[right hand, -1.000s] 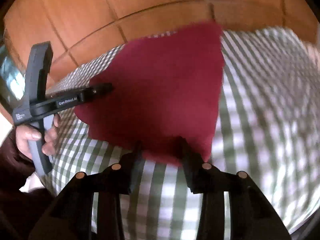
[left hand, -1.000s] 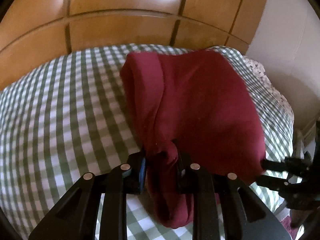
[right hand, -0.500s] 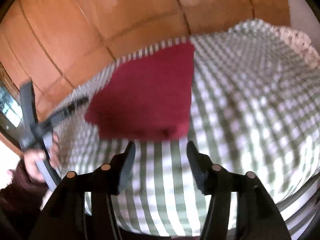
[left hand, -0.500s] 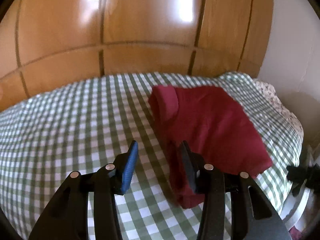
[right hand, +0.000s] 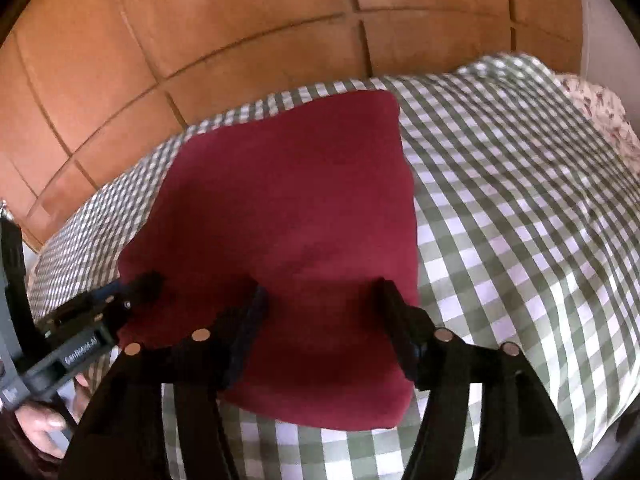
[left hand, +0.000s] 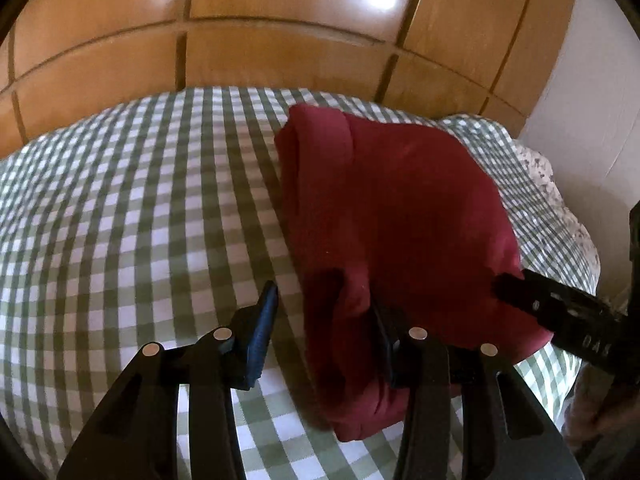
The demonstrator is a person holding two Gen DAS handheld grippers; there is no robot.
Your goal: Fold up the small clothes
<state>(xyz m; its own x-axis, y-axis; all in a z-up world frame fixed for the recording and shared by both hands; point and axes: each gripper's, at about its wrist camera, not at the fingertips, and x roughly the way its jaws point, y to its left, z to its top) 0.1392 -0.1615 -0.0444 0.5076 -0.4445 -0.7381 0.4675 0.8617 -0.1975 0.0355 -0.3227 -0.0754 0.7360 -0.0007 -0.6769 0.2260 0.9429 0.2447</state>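
On checked bedding (right hand: 520, 220), red garment (right hand: 288, 216) lies folded.

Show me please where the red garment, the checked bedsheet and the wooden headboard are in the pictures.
red garment (right hand: 288, 208): right wrist view, middle of its flat folded top.
checked bedsheet (left hand: 132, 208): left wrist view, bare area left of the garment.
wooden headboard (left hand: 280, 52): left wrist view, centre panel behind the bed.

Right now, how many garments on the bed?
1. A folded dark red garment lies on the green checked bedspread, near its front edge, in front of both grippers. Others could lie outside the views.
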